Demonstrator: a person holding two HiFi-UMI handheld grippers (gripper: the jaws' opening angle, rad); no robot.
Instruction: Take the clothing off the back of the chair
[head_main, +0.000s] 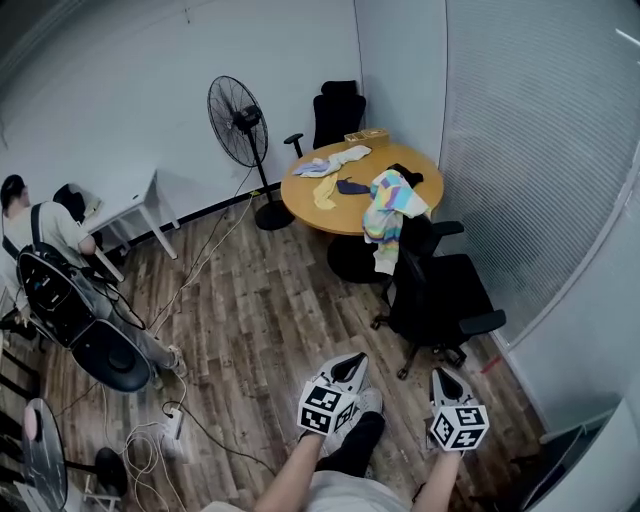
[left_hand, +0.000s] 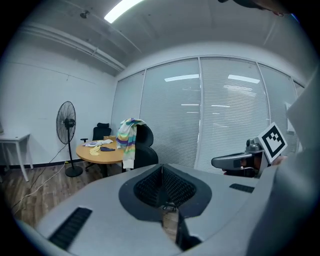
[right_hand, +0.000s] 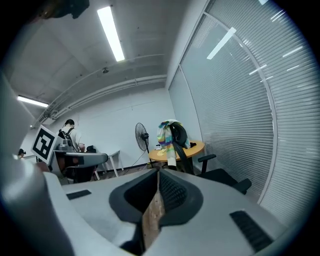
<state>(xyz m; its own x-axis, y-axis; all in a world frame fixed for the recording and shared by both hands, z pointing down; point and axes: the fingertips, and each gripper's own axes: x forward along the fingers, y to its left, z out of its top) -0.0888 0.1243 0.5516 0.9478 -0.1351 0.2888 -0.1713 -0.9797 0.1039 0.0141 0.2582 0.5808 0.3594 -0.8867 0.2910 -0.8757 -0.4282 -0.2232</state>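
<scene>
A pastel striped garment (head_main: 390, 205) hangs over the back of a black office chair (head_main: 445, 295) beside the round table. Both grippers are held low in front of the person, well short of the chair. The left gripper (head_main: 352, 362) is shut with nothing in it, and the right gripper (head_main: 440, 375) is also shut and empty. The left gripper view has the garment (left_hand: 127, 137) on the chair (left_hand: 146, 147) far ahead of the closed left gripper (left_hand: 161, 169). From the right gripper (right_hand: 158, 175), garment (right_hand: 167, 134) and chair (right_hand: 222, 176) show ahead and slightly right.
The round wooden table (head_main: 310, 205) carries several small cloth pieces and a basket. A standing fan (head_main: 237, 125) and a second black chair (head_main: 338, 110) stand behind it. A person (head_main: 40, 235) sits at the left by a white desk (head_main: 135, 205). Cables (head_main: 150, 440) trail on the floor.
</scene>
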